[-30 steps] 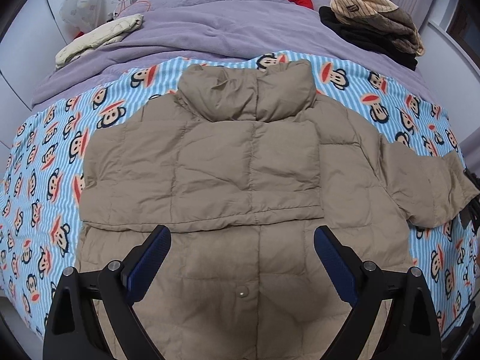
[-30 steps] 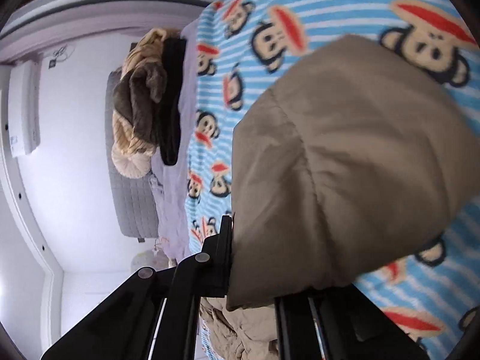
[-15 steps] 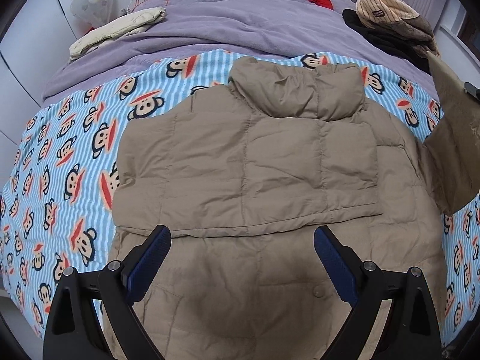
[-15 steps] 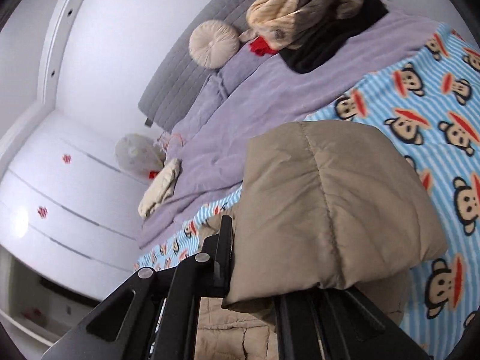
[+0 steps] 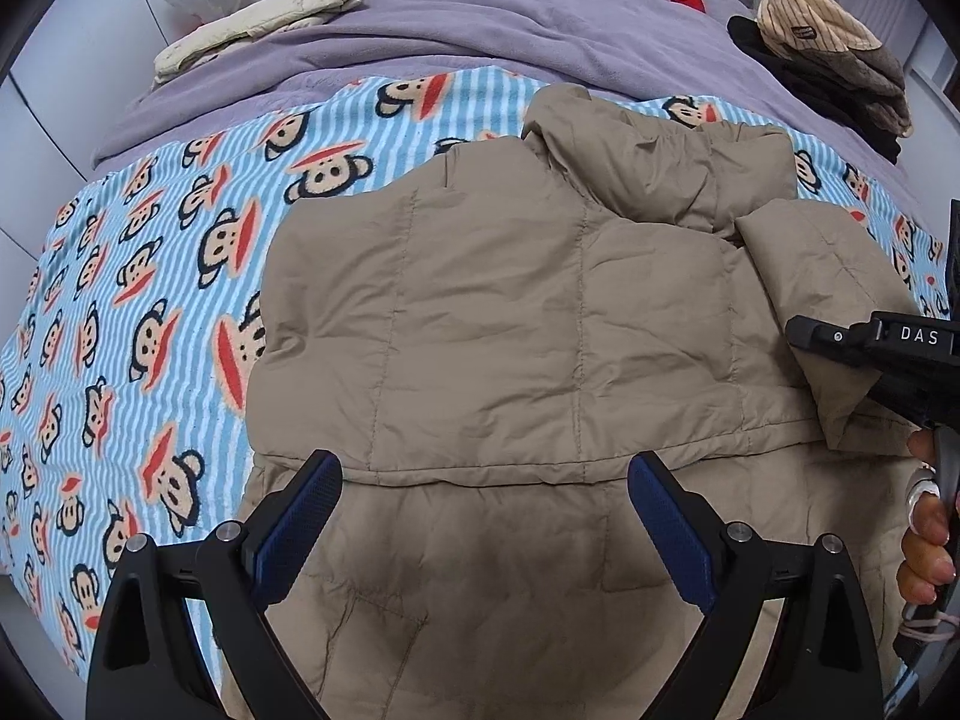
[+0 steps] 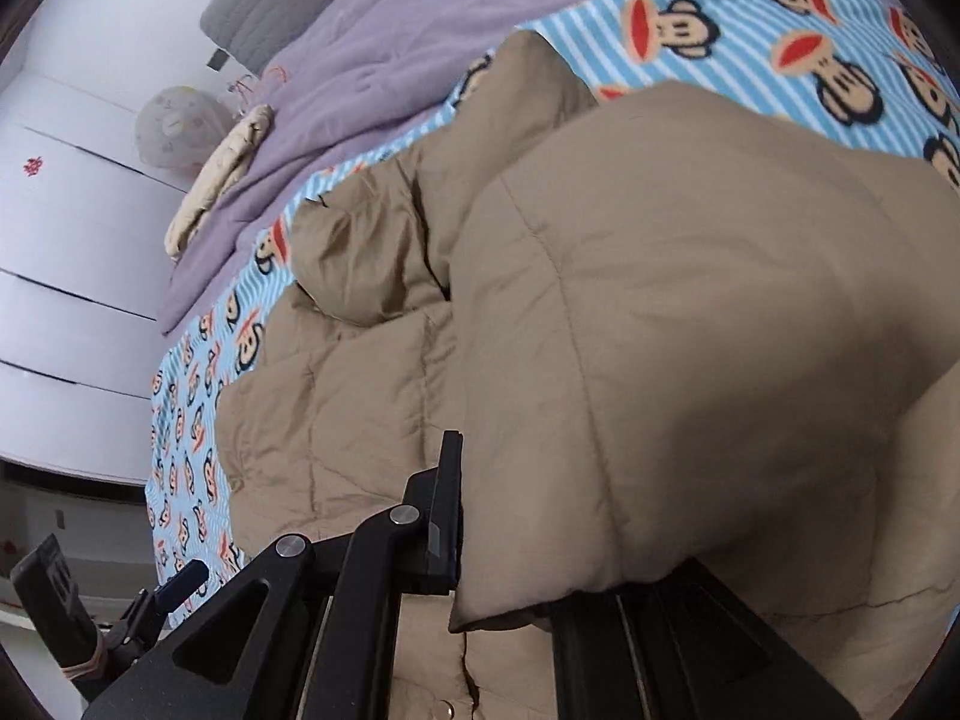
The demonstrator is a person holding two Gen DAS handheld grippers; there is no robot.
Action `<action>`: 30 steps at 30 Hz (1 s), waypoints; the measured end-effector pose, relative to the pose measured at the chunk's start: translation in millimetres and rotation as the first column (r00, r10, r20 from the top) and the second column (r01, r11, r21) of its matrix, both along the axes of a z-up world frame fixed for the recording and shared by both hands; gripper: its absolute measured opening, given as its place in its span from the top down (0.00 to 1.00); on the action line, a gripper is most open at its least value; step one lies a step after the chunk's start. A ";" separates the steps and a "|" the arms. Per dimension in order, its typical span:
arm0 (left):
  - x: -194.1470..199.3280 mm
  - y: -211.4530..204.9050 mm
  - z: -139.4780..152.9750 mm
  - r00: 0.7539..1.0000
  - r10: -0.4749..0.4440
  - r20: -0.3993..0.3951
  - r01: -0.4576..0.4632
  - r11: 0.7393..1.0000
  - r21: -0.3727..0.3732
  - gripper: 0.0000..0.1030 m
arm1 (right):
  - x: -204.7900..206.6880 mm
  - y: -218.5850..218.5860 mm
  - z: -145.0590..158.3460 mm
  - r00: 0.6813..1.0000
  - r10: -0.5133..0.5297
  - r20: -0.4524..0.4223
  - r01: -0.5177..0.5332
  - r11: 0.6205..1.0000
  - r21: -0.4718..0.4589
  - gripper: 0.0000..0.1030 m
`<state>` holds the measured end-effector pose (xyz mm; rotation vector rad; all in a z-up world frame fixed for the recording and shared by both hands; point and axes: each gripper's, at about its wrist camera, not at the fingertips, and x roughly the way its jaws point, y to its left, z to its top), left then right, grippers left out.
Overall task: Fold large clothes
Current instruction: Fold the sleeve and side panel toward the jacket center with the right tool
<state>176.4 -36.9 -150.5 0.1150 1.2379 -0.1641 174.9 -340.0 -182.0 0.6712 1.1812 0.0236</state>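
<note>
One tan quilted puffer jacket lies spread on the monkey-print striped blanket; its right sleeve, a second ago stretched out over that blanket, is now carried across onto the jacket's chest. Right gripper is clenched on the sleeve's cuff. Left gripper hovers over the jacket's lower half, released and holding nothing, nearer than before.

Jacket hem cut off by lower edge | right hand-held gripper pads buried under jacket sleeve, sleeve blurred near lens | hand beside jacket clipped at right edge | bed beneath jacket mostly covered
</note>
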 end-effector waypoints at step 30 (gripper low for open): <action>29.2 72.8 18.5 0.994 0.099 -0.039 -0.105 0.845 -0.525 0.06 | 0.3 80.9 60.8 0.967 0.221 0.122 -0.228 0.973 0.042 0.41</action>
